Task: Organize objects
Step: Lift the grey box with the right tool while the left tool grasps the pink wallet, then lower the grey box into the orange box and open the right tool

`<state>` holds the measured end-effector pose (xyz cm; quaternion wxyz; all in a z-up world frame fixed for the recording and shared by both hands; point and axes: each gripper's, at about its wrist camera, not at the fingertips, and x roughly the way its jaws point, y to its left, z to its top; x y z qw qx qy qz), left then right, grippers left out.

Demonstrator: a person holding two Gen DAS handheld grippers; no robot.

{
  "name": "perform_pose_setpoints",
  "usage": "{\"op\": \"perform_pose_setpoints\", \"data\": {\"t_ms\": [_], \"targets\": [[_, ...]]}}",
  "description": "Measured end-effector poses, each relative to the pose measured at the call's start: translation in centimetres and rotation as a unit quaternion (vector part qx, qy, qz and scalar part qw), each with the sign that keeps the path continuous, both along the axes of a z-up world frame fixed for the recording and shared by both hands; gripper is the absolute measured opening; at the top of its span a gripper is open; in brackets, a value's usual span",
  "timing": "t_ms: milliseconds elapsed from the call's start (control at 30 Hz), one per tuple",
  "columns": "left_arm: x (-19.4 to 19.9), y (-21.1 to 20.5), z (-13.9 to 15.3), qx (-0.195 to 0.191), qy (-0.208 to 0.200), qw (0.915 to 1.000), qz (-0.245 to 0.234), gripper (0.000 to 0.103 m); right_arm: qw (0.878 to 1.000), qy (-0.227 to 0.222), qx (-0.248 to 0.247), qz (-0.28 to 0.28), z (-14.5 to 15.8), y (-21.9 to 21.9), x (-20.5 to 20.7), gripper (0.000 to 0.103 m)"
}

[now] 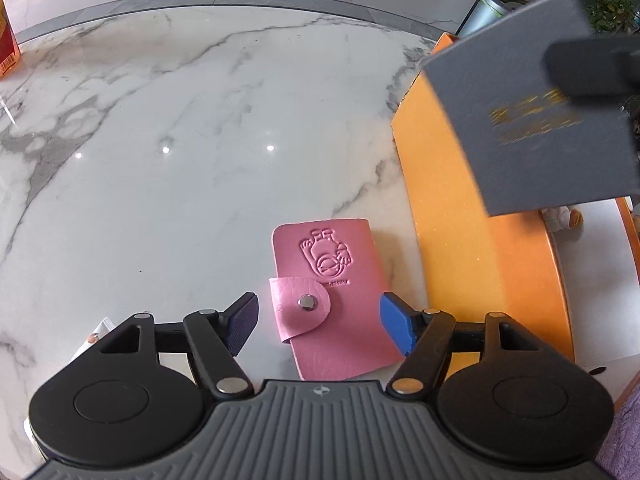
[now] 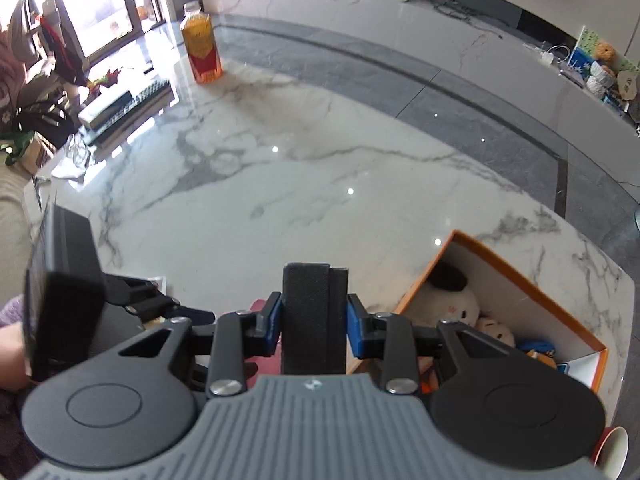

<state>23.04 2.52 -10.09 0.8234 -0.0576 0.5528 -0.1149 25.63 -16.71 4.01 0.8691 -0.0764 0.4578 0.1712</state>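
Note:
A pink leather card holder point(image 1: 324, 292) with a snap flap lies flat on the marble table point(image 1: 180, 140). My left gripper point(image 1: 318, 300) is open just above it, with a pad on either side of the snap end. The right gripper point(image 2: 314, 298) is shut on a dark grey box point(image 2: 312, 316), seen edge-on between its blue pads. In the left wrist view that grey box point(image 1: 532, 132) with gold lettering hangs above the orange box point(image 1: 460, 208), with a black finger point(image 1: 588, 64) across its top. The orange box point(image 2: 520, 276) is open and holds plush toys point(image 2: 452, 304).
A bottle of orange drink point(image 2: 202, 48) stands at the far left of the table. A keyboard and flat items point(image 2: 128, 104) lie by the left edge. A white cup point(image 2: 616, 452) is at the near right. A grey vase with a plant point(image 1: 486, 12) stands beyond the orange box.

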Motion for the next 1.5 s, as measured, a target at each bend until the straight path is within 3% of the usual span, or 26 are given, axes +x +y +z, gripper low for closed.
{"op": "perform_pose_setpoints", "data": {"t_ms": [167, 333, 567, 700, 833, 933, 1067, 1133, 1267, 1400, 1500], "targets": [[0.5, -1.4, -0.4, 0.028, 0.002, 0.9996, 0.006, 0.083, 0.997, -0.029, 0.066, -0.039, 3.6, -4.2, -3.6, 0.035], [0.5, -2.4, -0.6, 0.068, -0.004, 0.9975, 0.017, 0.087, 0.995, -0.032, 0.044, -0.082, 2.9, -7.7, -7.3, 0.035], [0.8, -3.1, -0.7, 0.093, -0.004, 0.9954, 0.024, 0.094, 0.986, 0.046, 0.073, -0.145, -2.2, -12.8, -9.7, 0.035], [1.3, -2.8, -1.3, 0.076, 0.008, 0.9965, 0.032, 0.095, 0.972, 0.105, 0.123, -0.172, -5.7, -14.5, -9.5, 0.035], [0.6, -3.3, -1.7, 0.106, -0.004, 0.9944, 0.003, 0.096, 0.96, 0.155, 0.146, -0.18, -8.8, -14.8, -8.9, 0.035], [0.5, -3.2, -1.9, 0.112, -0.008, 0.9936, -0.004, 0.097, 0.95, 0.184, 0.166, -0.188, -10.6, -15.2, -8.5, 0.035], [0.9, -3.5, -2.1, 0.112, -0.006, 0.9937, -0.007, 0.096, 0.928, 0.228, 0.213, -0.203, -12.6, -15.9, -8.2, 0.035], [1.0, -3.5, -2.1, 0.112, -0.006, 0.9937, -0.008, 0.095, 0.924, 0.244, 0.214, -0.204, -13.4, -15.9, -8.2, 0.035], [0.9, -3.6, -2.1, 0.11, -0.009, 0.9939, -0.01, 0.094, 0.934, 0.247, 0.183, -0.184, -13.4, -14.9, -7.9, 0.038], [0.8, -3.3, -2.0, 0.105, -0.007, 0.9944, -0.007, 0.093, 0.958, 0.228, 0.085, -0.151, -12.6, -13.0, -7.7, 0.046], [0.5, -2.8, -1.8, 0.09, -0.007, 0.9959, 0.002, 0.092, 0.968, 0.221, 0.021, -0.119, -12.6, -11.5, -7.7, 0.053]]}}
